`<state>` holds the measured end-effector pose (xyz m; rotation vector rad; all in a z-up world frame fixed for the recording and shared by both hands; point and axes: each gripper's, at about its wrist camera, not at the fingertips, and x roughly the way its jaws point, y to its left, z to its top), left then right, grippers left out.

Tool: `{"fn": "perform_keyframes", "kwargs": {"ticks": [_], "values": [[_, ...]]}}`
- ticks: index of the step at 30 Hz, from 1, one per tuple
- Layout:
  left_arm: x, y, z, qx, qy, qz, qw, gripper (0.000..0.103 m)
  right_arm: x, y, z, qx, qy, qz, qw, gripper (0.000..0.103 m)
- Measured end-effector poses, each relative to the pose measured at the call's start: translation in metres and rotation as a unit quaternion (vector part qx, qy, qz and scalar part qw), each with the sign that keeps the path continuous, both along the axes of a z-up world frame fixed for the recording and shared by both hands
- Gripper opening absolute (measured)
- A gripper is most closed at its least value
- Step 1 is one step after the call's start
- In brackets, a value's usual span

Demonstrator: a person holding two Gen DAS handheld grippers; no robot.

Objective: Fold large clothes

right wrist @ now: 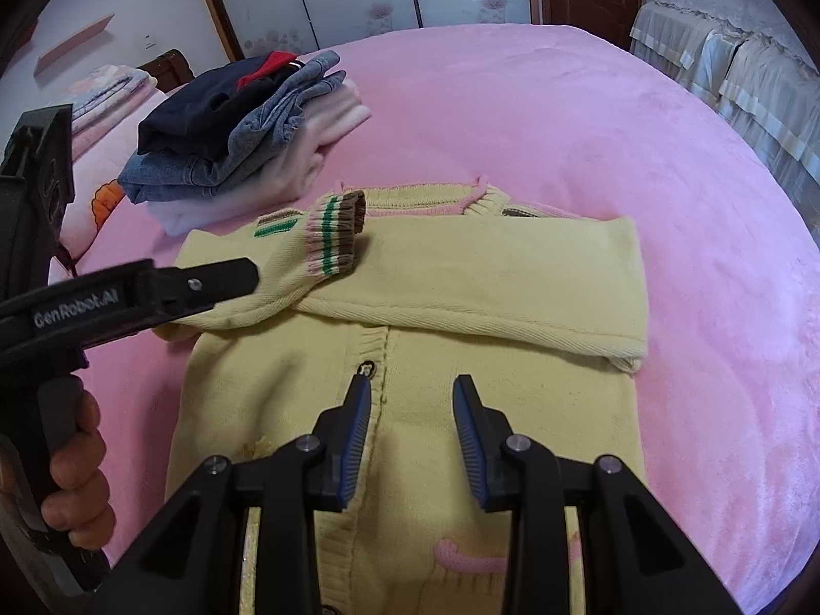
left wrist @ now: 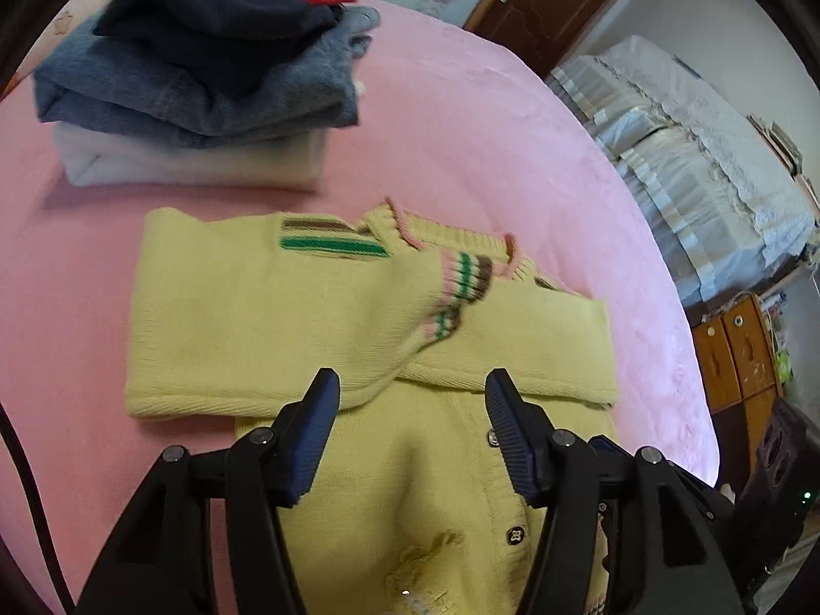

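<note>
A pale yellow knit cardigan (left wrist: 246, 318) lies button-side up on the pink bed (left wrist: 461, 128). Both sleeves are folded across its chest, and a striped cuff (left wrist: 461, 287) rests on top. My left gripper (left wrist: 411, 384) hovers over the crossed sleeves, open, with nothing between its fingers. In the right wrist view the cardigan (right wrist: 461, 277) fills the middle and the cuff (right wrist: 333, 236) sits at its upper left. One of the left gripper's fingers (right wrist: 215, 282) reaches in beside that sleeve, held by a hand (right wrist: 77, 487). My right gripper (right wrist: 410, 384) is open above the button placket, empty.
A stack of folded clothes (left wrist: 195, 77), dark blue on denim on white, sits on the bed beyond the cardigan's left shoulder, also visible as the stack (right wrist: 230, 143). Covered furniture (left wrist: 692, 154) and a wooden cabinet (left wrist: 738, 353) stand past the bed's right edge.
</note>
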<state>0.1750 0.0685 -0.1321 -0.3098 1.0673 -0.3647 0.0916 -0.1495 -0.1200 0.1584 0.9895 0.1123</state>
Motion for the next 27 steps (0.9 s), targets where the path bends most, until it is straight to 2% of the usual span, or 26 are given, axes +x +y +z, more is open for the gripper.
{"fn": "perform_keyframes", "kwargs": {"ticks": [3, 8, 11, 16, 21, 27], "values": [[-0.013, 0.027, 0.006, 0.017, -0.014, 0.031, 0.9993, 0.058, 0.002, 0.0, 0.002, 0.016, -0.005, 0.009, 1.0, 0.033], [-0.021, 0.07, 0.002, 0.037, -0.011, 0.072, 0.9966, 0.059, 0.028, 0.005, 0.008, 0.055, -0.023, 0.031, 0.998, 0.033], [-0.028, 0.092, -0.018, 0.044, 0.017, 0.097, 0.9942, 0.058, 0.052, 0.006, 0.002, 0.082, -0.03, 0.052, 0.995, 0.033], [-0.035, 0.107, -0.045, 0.051, 0.041, 0.113, 0.9914, 0.058, 0.09, 0.012, -0.022, 0.108, -0.002, 0.076, 0.991, 0.033], [-0.029, 0.109, -0.062, 0.052, 0.054, 0.119, 0.99, 0.059, 0.11, 0.022, -0.037, 0.113, 0.004, 0.085, 0.99, 0.033], [-0.022, 0.104, -0.064, 0.057, 0.048, 0.12, 0.9899, 0.059, 0.117, 0.038, -0.042, 0.075, -0.004, 0.1, 0.992, 0.033]]}}
